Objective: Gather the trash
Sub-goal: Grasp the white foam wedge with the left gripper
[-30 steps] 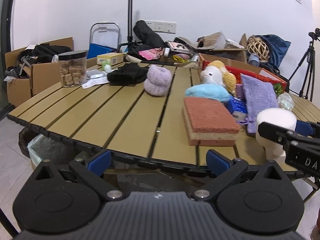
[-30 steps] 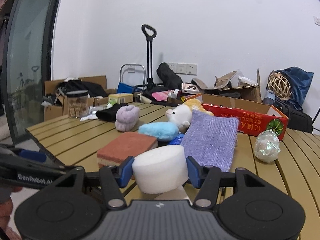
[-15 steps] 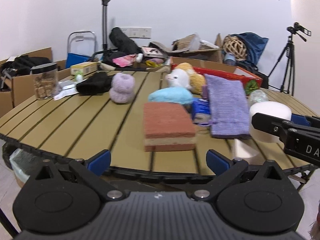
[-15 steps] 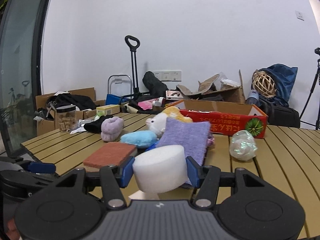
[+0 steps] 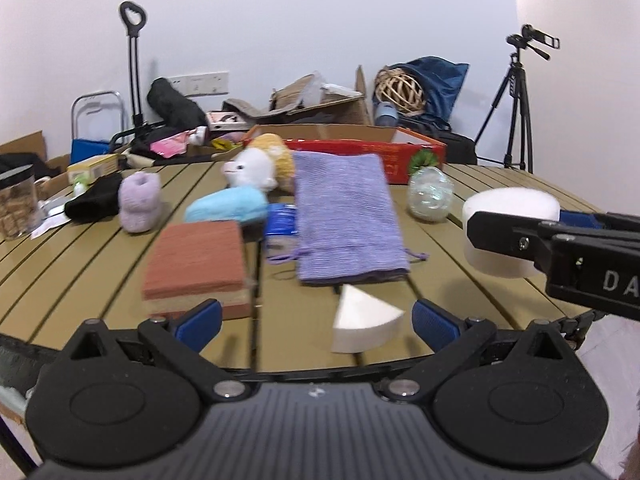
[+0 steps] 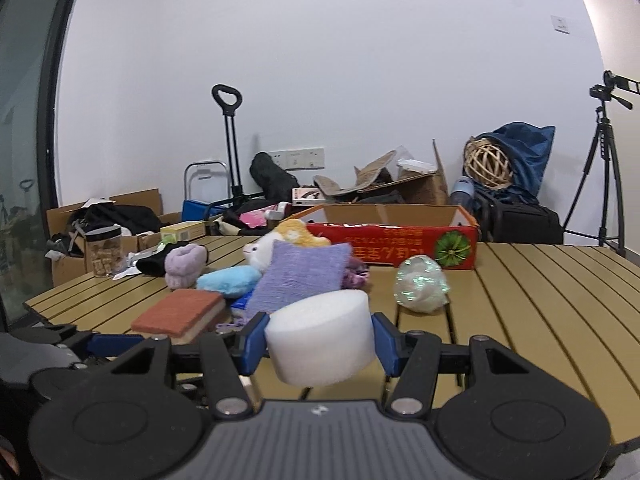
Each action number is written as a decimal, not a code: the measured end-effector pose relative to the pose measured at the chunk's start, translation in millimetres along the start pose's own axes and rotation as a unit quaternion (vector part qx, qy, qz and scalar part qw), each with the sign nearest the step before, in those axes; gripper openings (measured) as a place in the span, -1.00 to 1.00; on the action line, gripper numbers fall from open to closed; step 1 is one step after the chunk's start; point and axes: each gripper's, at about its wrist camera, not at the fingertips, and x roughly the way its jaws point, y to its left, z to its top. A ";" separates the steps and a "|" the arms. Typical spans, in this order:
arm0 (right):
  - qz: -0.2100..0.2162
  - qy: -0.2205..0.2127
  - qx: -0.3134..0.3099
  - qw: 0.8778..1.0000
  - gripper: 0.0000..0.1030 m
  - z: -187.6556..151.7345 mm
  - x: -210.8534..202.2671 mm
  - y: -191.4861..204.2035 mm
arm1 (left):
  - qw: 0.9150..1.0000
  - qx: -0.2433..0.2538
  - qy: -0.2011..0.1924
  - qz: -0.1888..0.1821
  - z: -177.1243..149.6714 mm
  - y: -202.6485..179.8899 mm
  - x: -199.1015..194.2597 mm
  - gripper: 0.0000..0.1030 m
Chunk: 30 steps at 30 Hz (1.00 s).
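Observation:
My right gripper (image 6: 320,344) is shut on a white foam cylinder (image 6: 320,340) and holds it above the table's near edge. The cylinder also shows in the left wrist view (image 5: 508,216), held at the right. My left gripper (image 5: 316,316) is open and empty at the table's front edge. A white wedge-shaped foam piece (image 5: 360,320) lies on the slatted table (image 5: 80,248) between its fingers. A crumpled iridescent plastic ball (image 6: 420,284) lies further back.
A red-brown sponge block (image 5: 196,260), a purple knit pouch (image 5: 344,220), a blue packet (image 5: 280,220), blue and lilac fuzzy items, a plush toy (image 5: 256,168), black cloth and a jar (image 5: 16,200) lie on the table. A red cardboard box (image 6: 400,240) stands at the back. A tripod (image 5: 516,108) stands right.
The left gripper has swung right along the table's front edge, bringing the white wedge between its fingers. The right gripper has moved right and slightly up, still holding the foam cylinder.

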 end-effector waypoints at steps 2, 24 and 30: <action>-0.004 0.000 0.002 1.000 0.06 -1.1 -3.4 -4.8 | 1.000 0.007 -0.002 -0.003 0.0 -9.4 4.6 1.00; -0.021 0.009 0.016 1.000 0.06 -11.1 -15.5 -26.5 | 1.000 -0.004 0.008 -0.010 -3.6 -22.0 19.2 -0.30; -0.018 0.014 0.012 1.000 0.06 -13.2 -13.5 -23.2 | 1.000 -0.005 0.001 -0.013 -3.2 -19.7 14.8 -0.33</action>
